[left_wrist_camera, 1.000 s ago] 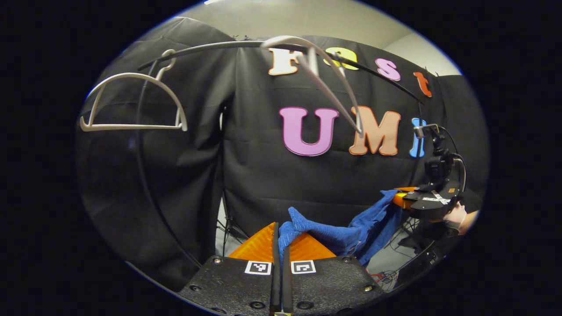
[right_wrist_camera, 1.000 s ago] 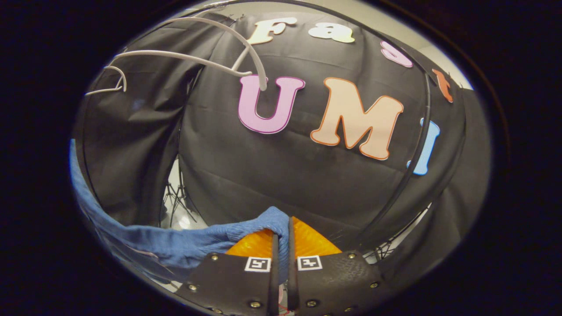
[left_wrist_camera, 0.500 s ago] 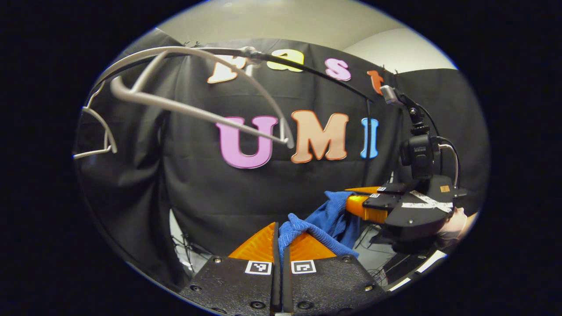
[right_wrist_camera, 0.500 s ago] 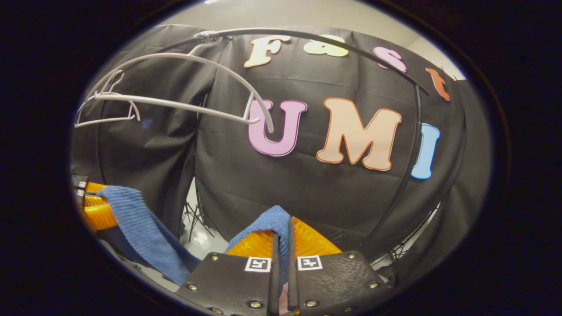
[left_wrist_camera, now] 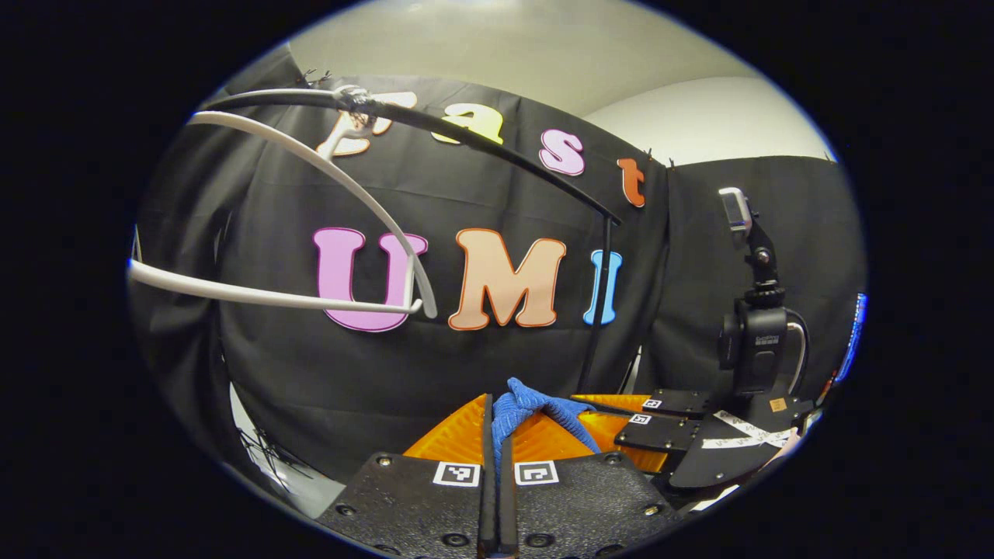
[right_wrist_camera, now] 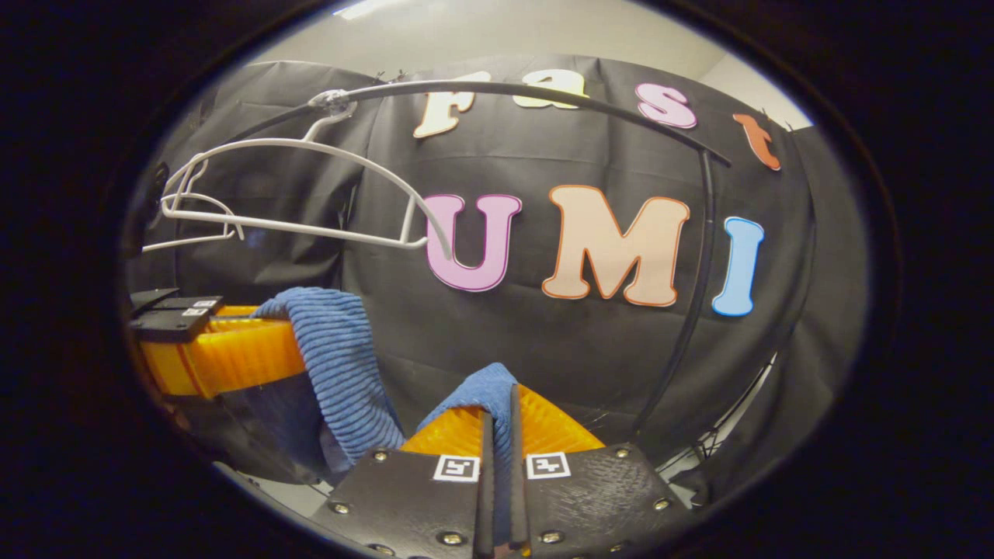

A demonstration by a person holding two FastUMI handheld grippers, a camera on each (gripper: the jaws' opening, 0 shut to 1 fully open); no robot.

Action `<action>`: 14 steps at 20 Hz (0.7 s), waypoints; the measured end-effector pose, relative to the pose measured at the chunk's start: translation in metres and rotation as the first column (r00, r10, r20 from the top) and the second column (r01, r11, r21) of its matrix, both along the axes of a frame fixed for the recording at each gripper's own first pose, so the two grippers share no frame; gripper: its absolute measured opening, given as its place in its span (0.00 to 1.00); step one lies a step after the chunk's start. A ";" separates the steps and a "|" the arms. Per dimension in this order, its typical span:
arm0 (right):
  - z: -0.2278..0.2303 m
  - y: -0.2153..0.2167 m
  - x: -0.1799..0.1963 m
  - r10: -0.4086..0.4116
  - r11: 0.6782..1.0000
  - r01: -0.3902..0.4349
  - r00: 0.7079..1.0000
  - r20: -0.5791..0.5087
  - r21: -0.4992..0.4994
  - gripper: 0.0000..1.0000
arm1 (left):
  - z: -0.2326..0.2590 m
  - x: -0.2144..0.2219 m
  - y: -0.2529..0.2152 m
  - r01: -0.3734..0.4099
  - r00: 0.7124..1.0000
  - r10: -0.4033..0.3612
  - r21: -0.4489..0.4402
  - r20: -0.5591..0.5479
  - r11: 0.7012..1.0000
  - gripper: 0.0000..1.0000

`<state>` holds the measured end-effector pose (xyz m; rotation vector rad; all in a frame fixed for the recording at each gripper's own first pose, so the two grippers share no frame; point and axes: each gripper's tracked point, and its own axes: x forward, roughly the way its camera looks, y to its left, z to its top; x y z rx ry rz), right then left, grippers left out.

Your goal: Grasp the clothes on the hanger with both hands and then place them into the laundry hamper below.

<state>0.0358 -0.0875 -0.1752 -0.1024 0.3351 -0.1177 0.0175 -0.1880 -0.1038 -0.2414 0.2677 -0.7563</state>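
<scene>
A blue ribbed garment [left_wrist_camera: 536, 410] is off the hanger and hangs between both grippers. My left gripper [left_wrist_camera: 494, 419] is shut on one bunched end of it. My right gripper [right_wrist_camera: 497, 407] is shut on the other end, and the blue garment [right_wrist_camera: 342, 365] droops in a fold between the two. In the right gripper view the left gripper [right_wrist_camera: 221, 341] sits close at the left with cloth draped over it. In the left gripper view the right gripper [left_wrist_camera: 683, 431] lies just to the right. The bare white hanger [right_wrist_camera: 311, 190] hangs on the black rail [right_wrist_camera: 543, 97] above.
A second white hanger [right_wrist_camera: 190, 213] hangs farther left on the rail. The rack's black upright [right_wrist_camera: 699, 272] runs down at the right. Tripod legs [left_wrist_camera: 268, 458] stand on the pale floor behind the cloth wall.
Both grippers have come close together, so the blue garment now folds slack between them instead of stretching out. Both views have swung, with the hanger shifting left.
</scene>
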 end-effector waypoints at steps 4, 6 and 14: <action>-0.023 -0.009 -0.005 -0.008 1.000 0.009 0.999 -0.049 0.011 0.08 | -0.031 -0.007 -0.015 0.013 0.995 -0.015 -0.014 -0.101 1.000 0.02; -0.034 -0.010 -0.009 -0.007 1.000 0.009 0.997 -0.073 0.022 0.03 | -0.051 -0.008 -0.016 0.006 0.989 -0.006 0.001 -0.147 1.000 0.02; -0.067 0.005 -0.009 0.038 0.998 -0.030 0.990 -0.136 0.057 0.08 | -0.116 -0.014 0.013 -0.015 0.977 0.046 0.148 -0.207 0.989 0.02</action>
